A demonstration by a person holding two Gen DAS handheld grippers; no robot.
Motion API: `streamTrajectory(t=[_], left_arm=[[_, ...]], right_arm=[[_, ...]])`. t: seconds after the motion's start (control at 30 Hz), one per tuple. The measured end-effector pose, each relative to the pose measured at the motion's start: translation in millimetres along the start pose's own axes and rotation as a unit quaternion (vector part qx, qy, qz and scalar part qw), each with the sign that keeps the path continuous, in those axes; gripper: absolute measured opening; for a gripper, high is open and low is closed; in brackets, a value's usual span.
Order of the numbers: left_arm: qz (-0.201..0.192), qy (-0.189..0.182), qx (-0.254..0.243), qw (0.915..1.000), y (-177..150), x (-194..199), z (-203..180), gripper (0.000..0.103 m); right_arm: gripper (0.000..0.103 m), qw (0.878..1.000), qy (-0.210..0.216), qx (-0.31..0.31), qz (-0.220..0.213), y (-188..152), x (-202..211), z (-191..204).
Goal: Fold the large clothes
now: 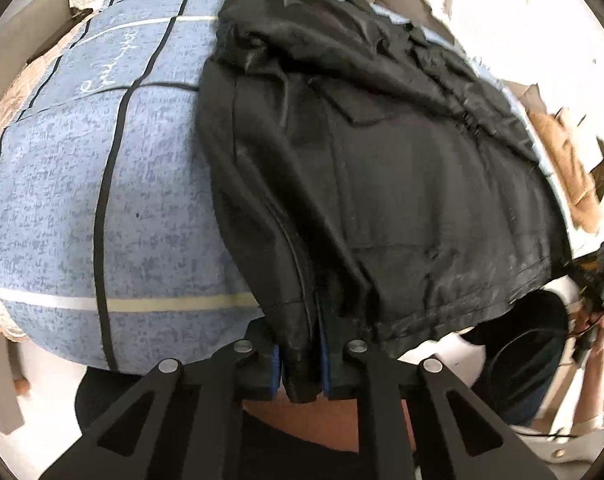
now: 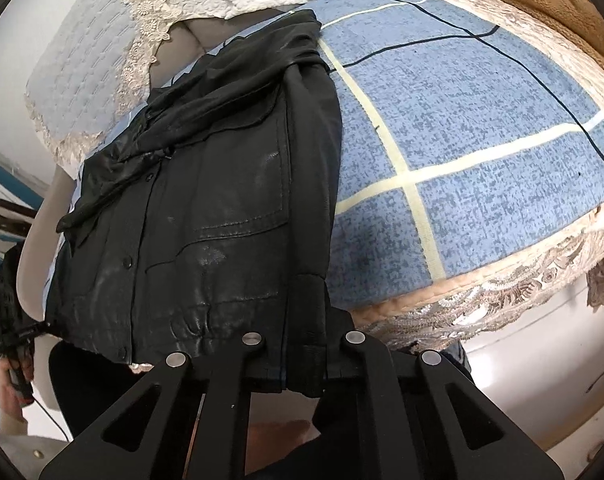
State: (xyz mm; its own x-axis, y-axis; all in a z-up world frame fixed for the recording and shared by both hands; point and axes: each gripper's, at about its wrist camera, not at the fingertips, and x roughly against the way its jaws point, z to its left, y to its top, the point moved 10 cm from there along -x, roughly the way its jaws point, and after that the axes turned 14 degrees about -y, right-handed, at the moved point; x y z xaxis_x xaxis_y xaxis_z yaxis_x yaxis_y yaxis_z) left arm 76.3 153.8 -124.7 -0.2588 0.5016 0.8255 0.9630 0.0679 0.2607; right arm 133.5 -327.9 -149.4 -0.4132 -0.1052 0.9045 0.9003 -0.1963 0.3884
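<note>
A black jacket (image 1: 382, 168) lies spread on the blue checked cover (image 1: 81, 200), filling the frame's centre. At bottom centre, the left gripper (image 1: 302, 364) pinches its hem corner; the right gripper (image 2: 302, 364) is likewise clamped on the hem's other corner.

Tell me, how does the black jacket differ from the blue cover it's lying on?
The black jacket is plain, shiny and leather-like; the blue cover is matte, speckled cloth crossed by cream and dark lines. The jacket is rumpled, its near hem hanging past the edge; the cover is stretched smooth. Each tool pinches the jacket's hem; neither grips the cover. Both are fabric.
</note>
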Motion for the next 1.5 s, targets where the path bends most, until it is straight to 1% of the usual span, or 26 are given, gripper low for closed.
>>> streamTrajectory(t=[0.07, 0.13, 0.17, 0.27, 0.4, 0.57, 0.63, 0.77, 0.9, 0.97, 1.1, 1.23, 1.5], left_arm=[[-0.013, -0.011, 0.0, 0.9999, 7.3, 6.7, -3.3, 0.015], [-0.021, -0.008, -0.008, 0.9997, 15.7, 13.0, -4.7, 0.015], [-0.024, -0.013, -0.011, 0.9996, 19.5, 14.7, -7.4, 0.015], [-0.038, -0.033, -0.01, 0.9987, 33.7, 21.5, -15.9, 0.015], [-0.071, -0.069, -0.003, 0.9951, 60.7, 38.2, -24.7, 0.015], [-0.086, -0.079, -0.008, 0.9931, 88.8, 39.9, -32.3, 0.015], [-0.092, -0.089, -0.008, 0.9917, 97.0, 42.3, -33.4, 0.015], [-0.103, -0.088, -0.014, 0.9907, 114.1, 45.9, -34.9, 0.015], [-0.106, -0.089, -0.017, 0.9902, 128.8, 44.6, -36.3, 0.015], [-0.107, -0.096, -0.013, 0.9895, 133.6, 43.2, -36.2, 0.015], [-0.122, -0.101, 0.003, 0.9873, 149.9, 45.0, -29.8, 0.015], [-0.138, -0.113, 0.016, 0.9839, 167.7, 49.4, -26.5, 0.015], [-0.162, -0.108, 0.026, 0.9806, 204.7, 54.1, -17.8, 0.015]], right_arm=[[0.01, 1.0, 0.004, 0.004, -0.006, 3.8, 5.0, 0.6], [0.01, 1.0, 0.02, -0.001, -0.013, 9.3, 12.1, 4.0], [0.009, 0.999, 0.031, -0.005, -0.02, 13.5, 17.5, 6.4], [0.008, 0.997, 0.067, -0.015, -0.034, 25.5, 31.7, 14.3], [0.008, 0.995, 0.09, -0.019, -0.049, 44.5, 42.3, 25.8], [0.008, 0.993, 0.103, -0.018, -0.063, 68.5, 48.1, 37.5], [0.008, 0.992, 0.106, -0.017, -0.067, 77.9, 49.7, 42.1], [0.007, 0.991, 0.111, -0.011, -0.078, 95.4, 53.0, 49.3], [0.007, 0.991, 0.109, -0.011, -0.081, 111.1, 52.2, 47.7], [0.007, 0.989, 0.118, -0.018, -0.083, 118.6, 52.6, 47.7], [0.007, 0.987, 0.128, -0.024, -0.092, 133.9, 55.1, 49.2], [0.007, 0.987, 0.127, -0.024, -0.098, 153.0, 55.2, 52.5], [0.007, 0.985, 0.133, -0.023, -0.107, 191.4, 51.9, 64.0]])
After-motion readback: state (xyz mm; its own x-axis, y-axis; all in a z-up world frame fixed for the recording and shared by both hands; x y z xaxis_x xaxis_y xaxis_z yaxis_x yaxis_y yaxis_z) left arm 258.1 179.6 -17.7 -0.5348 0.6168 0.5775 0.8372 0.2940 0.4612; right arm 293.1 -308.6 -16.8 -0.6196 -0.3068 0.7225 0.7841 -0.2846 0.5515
